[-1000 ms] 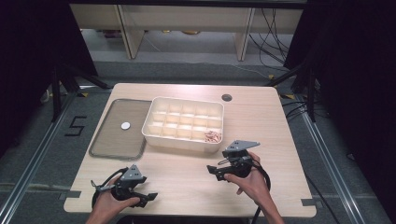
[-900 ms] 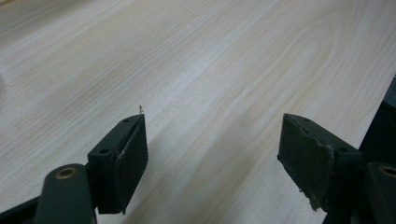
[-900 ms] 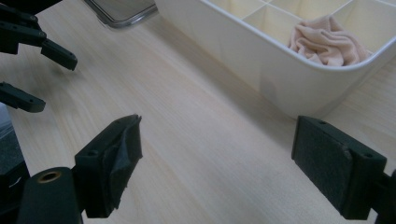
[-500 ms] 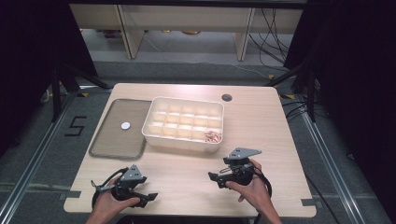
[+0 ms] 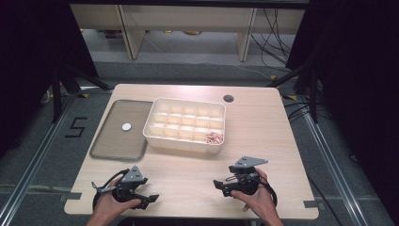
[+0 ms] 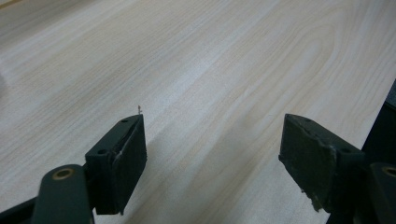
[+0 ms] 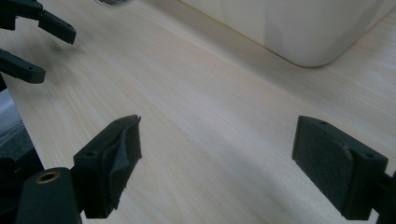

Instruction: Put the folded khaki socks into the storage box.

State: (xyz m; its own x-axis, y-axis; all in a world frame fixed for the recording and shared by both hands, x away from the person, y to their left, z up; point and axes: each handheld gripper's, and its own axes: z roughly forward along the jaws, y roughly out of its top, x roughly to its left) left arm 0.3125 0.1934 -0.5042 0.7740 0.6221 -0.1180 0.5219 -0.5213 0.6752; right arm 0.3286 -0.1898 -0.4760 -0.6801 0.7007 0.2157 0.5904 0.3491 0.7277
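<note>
A white compartment box (image 5: 155, 134) stands mid-table, with small pinkish pieces (image 5: 214, 137) lying in its front right cell. My left gripper (image 5: 151, 199) rests open on the wood near the front left edge, nothing between its jaws (image 6: 212, 154). My right gripper (image 5: 218, 185) is open too, low over the front right of the table, jaws pointing left with bare wood between them (image 7: 217, 158). In the right gripper view the box's rounded corner (image 7: 303, 32) is ahead at upper right, and the left gripper's fingers (image 7: 28, 28) show at upper left.
A dark flat tray (image 5: 104, 141) lies left of the box with a small white disc (image 5: 126, 126) on it. A round cable hole (image 5: 228, 98) sits at the back of the table. The table's front edge is close behind both hands.
My right gripper has drawn back toward the front edge and sunk lower, away from the box. The left gripper has stayed where it was.
</note>
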